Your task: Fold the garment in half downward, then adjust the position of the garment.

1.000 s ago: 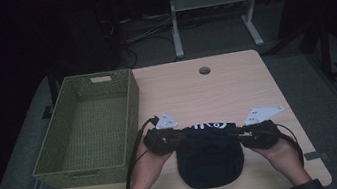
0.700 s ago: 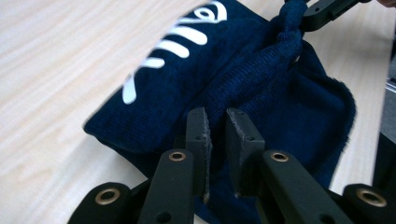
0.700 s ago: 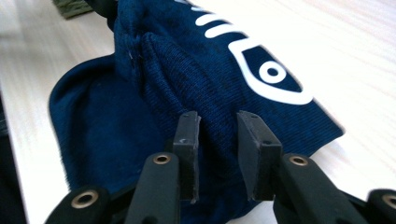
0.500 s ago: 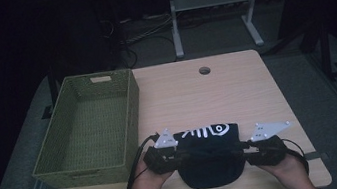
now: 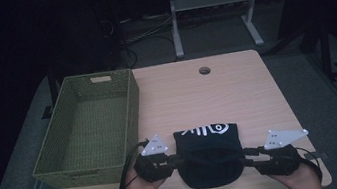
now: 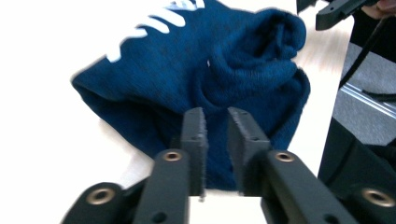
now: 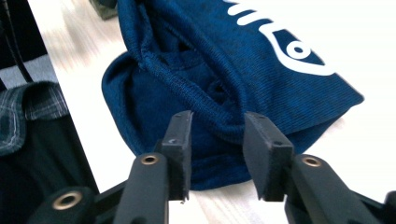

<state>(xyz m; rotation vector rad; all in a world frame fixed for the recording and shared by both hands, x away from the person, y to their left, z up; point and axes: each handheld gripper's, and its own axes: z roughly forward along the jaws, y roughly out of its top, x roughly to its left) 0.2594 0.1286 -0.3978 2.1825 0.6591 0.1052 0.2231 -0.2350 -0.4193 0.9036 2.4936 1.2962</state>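
A dark blue garment (image 5: 209, 161) with a white fish-bone print lies bunched at the table's near edge. My left gripper (image 5: 179, 161) is at its left side. In the left gripper view the garment (image 6: 210, 56) lies straight ahead, and my left gripper (image 6: 216, 121) has its jaws nearly together with cloth in the narrow gap. My right gripper (image 5: 246, 156) is at the garment's right side. In the right gripper view my right gripper (image 7: 218, 126) is open, and a rolled hem of the garment (image 7: 261, 70) lies between its jaws.
A green woven basket (image 5: 130, 105) stands empty on the left of the wooden table (image 5: 207, 98). A cable hole (image 5: 204, 70) sits near the table's far edge. A person's hands hold both grippers at the table's near edge. Desk legs and cables lie on the floor beyond.
Both grippers have drawn back toward the near edge along the garment's sides. The garment's near part has bunched up and the white print shows more fully.
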